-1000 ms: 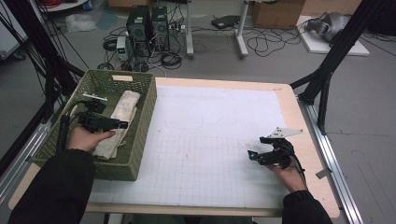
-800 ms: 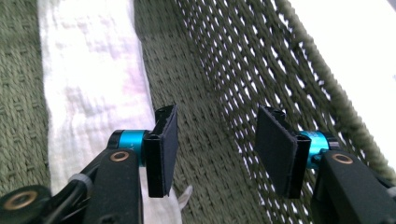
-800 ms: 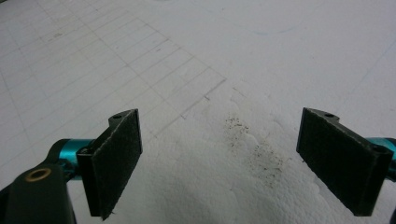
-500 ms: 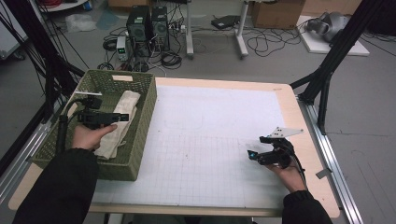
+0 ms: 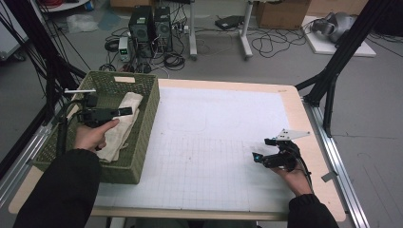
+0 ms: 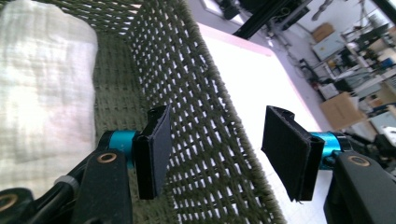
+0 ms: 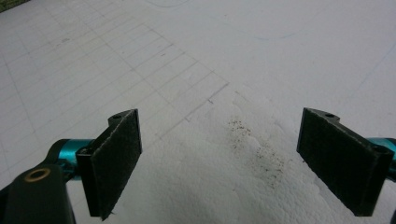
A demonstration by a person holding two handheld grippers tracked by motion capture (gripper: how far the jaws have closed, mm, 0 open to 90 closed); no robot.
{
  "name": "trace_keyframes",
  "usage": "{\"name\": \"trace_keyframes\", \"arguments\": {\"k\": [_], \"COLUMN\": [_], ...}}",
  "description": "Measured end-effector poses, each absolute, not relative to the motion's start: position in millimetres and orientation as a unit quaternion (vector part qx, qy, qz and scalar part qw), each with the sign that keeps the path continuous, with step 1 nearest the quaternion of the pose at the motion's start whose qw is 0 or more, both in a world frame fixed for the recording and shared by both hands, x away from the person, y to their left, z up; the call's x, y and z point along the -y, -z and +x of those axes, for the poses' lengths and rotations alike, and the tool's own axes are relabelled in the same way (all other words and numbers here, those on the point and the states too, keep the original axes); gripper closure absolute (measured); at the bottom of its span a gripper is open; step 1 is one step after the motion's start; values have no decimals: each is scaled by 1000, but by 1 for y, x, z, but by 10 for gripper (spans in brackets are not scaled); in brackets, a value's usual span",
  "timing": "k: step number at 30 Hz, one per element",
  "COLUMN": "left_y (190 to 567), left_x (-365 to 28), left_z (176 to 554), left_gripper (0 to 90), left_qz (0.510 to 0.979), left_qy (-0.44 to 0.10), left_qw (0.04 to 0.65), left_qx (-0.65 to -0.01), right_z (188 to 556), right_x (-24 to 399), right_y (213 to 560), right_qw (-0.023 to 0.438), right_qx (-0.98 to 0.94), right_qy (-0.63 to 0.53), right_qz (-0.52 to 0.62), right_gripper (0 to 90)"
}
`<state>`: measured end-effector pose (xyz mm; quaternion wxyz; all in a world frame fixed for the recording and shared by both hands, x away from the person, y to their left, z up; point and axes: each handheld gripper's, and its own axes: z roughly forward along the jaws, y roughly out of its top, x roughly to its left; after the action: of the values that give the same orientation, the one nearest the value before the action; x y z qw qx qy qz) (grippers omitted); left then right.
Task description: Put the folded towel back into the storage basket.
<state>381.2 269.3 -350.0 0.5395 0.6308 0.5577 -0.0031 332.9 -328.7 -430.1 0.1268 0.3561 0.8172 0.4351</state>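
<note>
The left hand-held gripper [image 5: 124,111] hangs inside the green woven basket [image 5: 145,123], just above the cream cloth [image 5: 121,130] that lies folded along the basket floor. A second ago the same hand sat lower over the cloth; now the hand-held gripper sits a touch higher and farther toward the basket's far end, its tip over the upper part of the cloth. Its jaws have just been opening, and they stand released with nothing between them. In the left gripper view the two black pads [image 6: 154,151] are parted, the basket [image 6: 201,107] wall fills the gap behind them, and the cloth [image 6: 42,84] lies off to one side on the basket floor, free of the pads.

Over on the other side, no change: the right hand-held gripper [image 5: 259,156] rests low over the white gridded sheet [image 5: 214,142] on the counter [image 5: 290,97], in the same spot as in both earlier frames. In the right gripper view its pads [image 7: 116,158] stand wide apart, released, with bare sheet [image 7: 196,56] and a scatter of dark specks between them.

The basket itself has not shifted; it stands at the left edge of the counter, touching the sheet's border.
</note>
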Motion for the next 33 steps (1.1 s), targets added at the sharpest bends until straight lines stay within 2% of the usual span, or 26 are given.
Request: {"name": "trace_keyframes", "arguments": {"k": [14, 33], "left_y": [345, 333], "left_x": [-261, -229], "left_z": [377, 374], "left_gripper": [400, 397], "left_qz": [614, 627], "left_qy": [26, 28], "left_qw": [579, 595], "left_qx": [-536, -503], "right_z": [333, 334], "right_x": [330, 327], "right_y": [430, 428], "right_qw": [127, 127], "right_qx": [-815, -816], "right_qy": [-437, -437], "right_qz": [359, 356], "right_gripper": [128, 127]}}
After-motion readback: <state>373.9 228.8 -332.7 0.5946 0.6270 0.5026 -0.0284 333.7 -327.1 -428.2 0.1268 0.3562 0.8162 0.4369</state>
